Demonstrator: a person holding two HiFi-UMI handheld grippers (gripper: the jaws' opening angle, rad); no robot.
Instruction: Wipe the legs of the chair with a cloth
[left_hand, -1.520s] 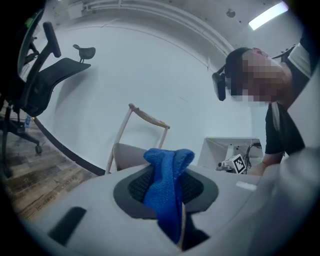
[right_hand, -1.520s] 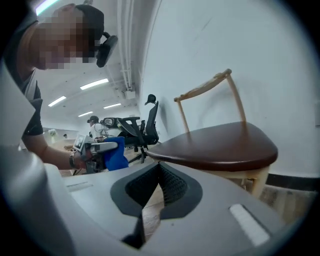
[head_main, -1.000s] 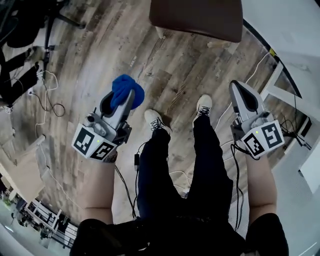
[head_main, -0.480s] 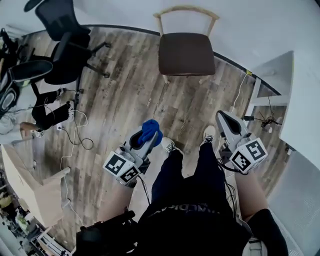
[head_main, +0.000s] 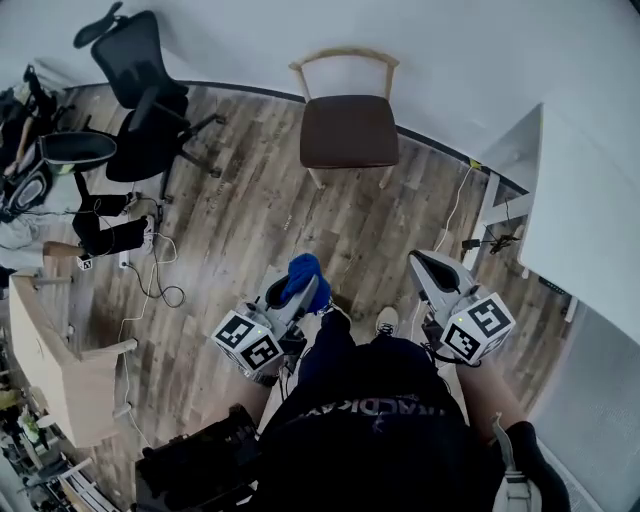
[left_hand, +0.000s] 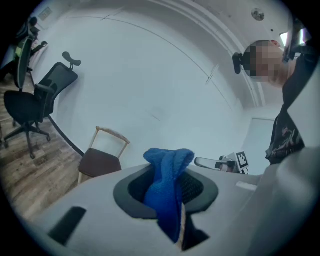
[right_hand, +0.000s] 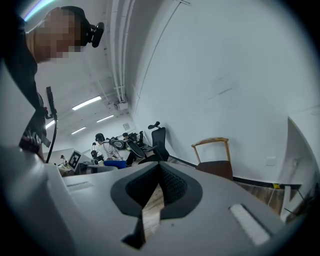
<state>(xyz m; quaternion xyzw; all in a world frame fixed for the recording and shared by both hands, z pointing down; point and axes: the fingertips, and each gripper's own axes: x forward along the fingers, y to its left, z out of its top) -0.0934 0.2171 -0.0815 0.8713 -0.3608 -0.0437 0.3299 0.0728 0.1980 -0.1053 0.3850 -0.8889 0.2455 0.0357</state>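
Gripped the blue cloth (head_main: 304, 272) in the left gripper (head_main: 292, 292) — jaws clamped on it, a bunch sticking out past the tips. Held the right gripper (head_main: 424, 264) alongside with jaws together, nothing between. Stood well back from the wooden chair (head_main: 349, 130), straight ahead of both grippers — against the wall (head_main: 450, 60).
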